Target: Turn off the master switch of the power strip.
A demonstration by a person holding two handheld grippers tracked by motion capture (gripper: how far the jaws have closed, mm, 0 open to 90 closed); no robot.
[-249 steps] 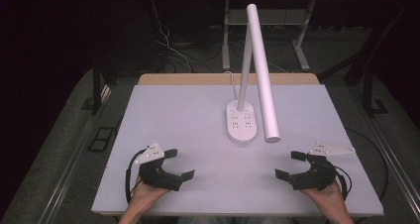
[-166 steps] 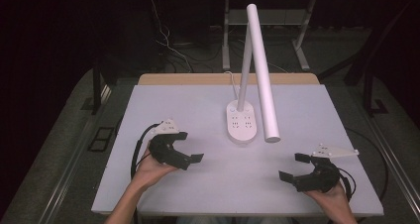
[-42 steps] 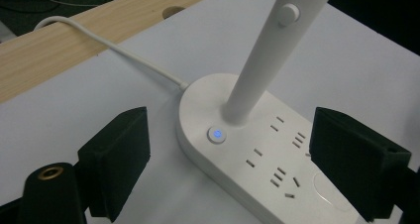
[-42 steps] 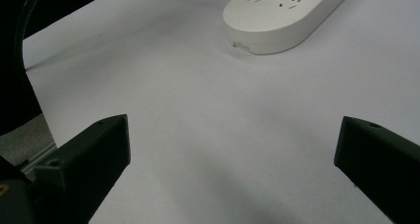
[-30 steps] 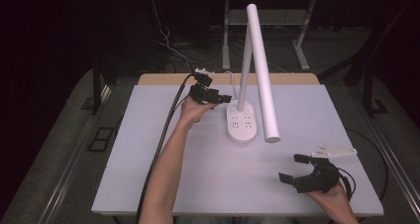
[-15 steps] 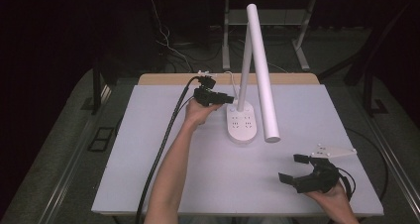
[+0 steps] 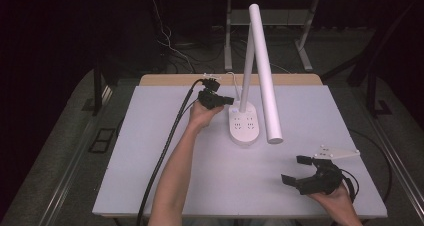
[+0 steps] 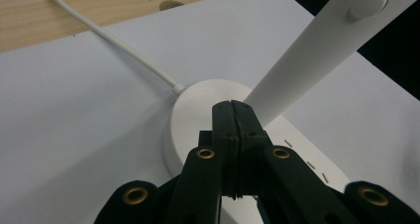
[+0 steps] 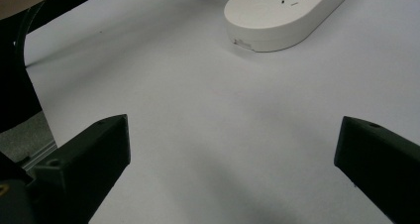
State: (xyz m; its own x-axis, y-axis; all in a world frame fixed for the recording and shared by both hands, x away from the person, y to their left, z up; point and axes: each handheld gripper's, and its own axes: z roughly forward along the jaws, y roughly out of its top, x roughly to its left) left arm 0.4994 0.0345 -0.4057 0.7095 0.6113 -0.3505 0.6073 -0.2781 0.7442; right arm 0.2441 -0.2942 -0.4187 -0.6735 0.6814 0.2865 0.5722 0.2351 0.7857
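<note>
White laminate covers the table (image 7: 150,151), and near the middle of the high view, a little toward the far edge, stands the white desk lamp (image 7: 245,121): an oval base carrying socket slots, a slim stalk rising from its far end, and a long tube head slanting down toward the lower right of the frame. Its white cord (image 8: 124,50) runs off from the round end of the base toward the wooden strip at the top of the left gripper view.

The step in hand looks like pressing something on the lamp's base, probably a switch near the foot of the stalk. The left gripper (image 7: 226,100) is stretched out at the upper centre of the high view, its jaws clenched flat together with nothing between them. In the left gripper view their joined tips sit right over the round end of the base where the stalk springs up; whether they actually touch the plastic I cannot tell from this angle.

The next move calls for a short, steady push downward with the closed tips, without nudging the light base sideways.

The right gripper (image 7: 295,170) rests at the lower right, jaws spread wide and empty, well apart from the lamp.
</note>
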